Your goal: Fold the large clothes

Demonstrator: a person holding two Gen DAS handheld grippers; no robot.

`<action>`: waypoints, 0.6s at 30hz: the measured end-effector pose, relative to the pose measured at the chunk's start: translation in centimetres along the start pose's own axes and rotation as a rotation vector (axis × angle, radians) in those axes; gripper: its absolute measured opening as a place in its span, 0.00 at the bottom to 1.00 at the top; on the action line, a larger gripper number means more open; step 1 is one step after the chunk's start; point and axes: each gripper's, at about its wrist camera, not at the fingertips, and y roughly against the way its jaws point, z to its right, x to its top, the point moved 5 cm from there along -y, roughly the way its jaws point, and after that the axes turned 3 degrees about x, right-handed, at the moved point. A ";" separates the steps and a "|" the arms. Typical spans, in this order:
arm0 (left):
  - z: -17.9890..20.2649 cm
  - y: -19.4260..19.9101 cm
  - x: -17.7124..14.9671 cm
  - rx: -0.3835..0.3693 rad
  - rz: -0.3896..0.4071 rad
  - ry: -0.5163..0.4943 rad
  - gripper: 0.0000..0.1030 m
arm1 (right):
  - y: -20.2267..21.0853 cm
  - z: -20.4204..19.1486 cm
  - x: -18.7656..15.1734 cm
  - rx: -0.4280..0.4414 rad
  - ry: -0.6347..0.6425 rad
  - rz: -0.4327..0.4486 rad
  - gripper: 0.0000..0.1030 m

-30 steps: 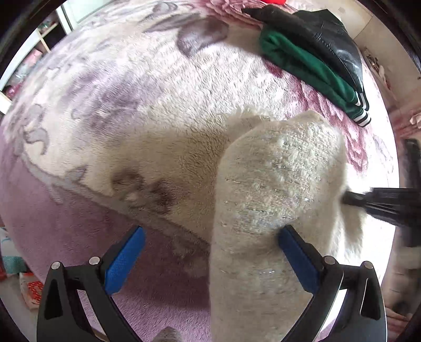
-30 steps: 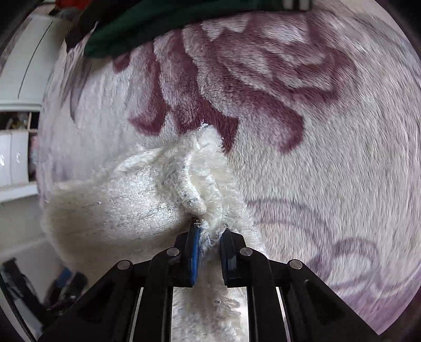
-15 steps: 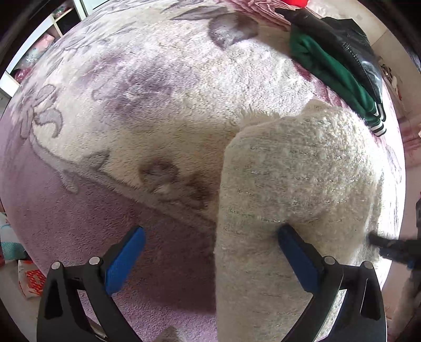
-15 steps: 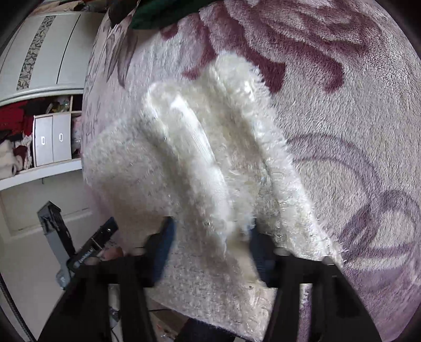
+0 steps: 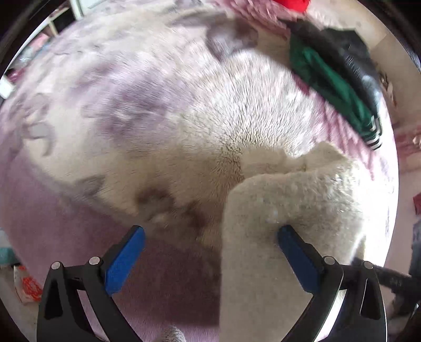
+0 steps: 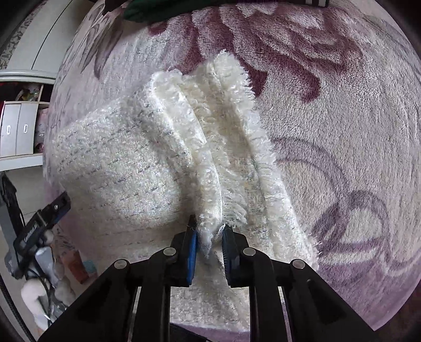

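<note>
Left wrist view, left to right: the left gripper (image 5: pixel 210 252) points steeply down over a bed covered by a fleece blanket (image 5: pixel 110 100) with a purple and cream flower print. Its jaws stand wide apart. The left blue pad (image 5: pixel 126 259) hangs over bare blanket and touches nothing. The right blue pad (image 5: pixel 297 256) lies against a hanging fold of the cream sweater (image 5: pixel 284 210), with no pinch on it. The sweater fills the lower right of this view and drapes from near the gripper to the blanket. Beyond it, at the upper right, a green garment (image 5: pixel 331 86) with striped trim lies on the blanket under a black jacket (image 5: pixel 350 55). A red item (image 5: pixel 292 4) shows at the top edge.

Right wrist view, left to right: a shelf unit with drawers (image 6: pixel 18 129) stands at the far left, off the bed. The left gripper (image 6: pixel 42 218) appears at the lower left as a black frame, beside the sweater's edge. The sweater (image 6: pixel 126 163) spreads across the centre, bunched into ridges. The right gripper (image 6: pixel 209 236) is nearly closed, its pads clamping a thick ridge of the fuzzy knit. To the right lies bare blanket (image 6: pixel 342 136) with a dark purple flower
</note>
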 end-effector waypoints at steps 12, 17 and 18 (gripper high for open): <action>-1.7 0.8 0.1 -0.010 0.004 -0.011 1.00 | 0.3 -1.5 6.6 0.340 -0.064 0.059 0.65; -1.1 3.1 0.4 0.043 0.059 -0.065 1.00 | -1.4 -5.7 8.7 0.352 -0.022 0.037 0.15; -0.9 4.3 0.2 0.011 0.076 -0.056 1.00 | 0.2 -5.7 8.6 0.338 -0.034 0.085 0.15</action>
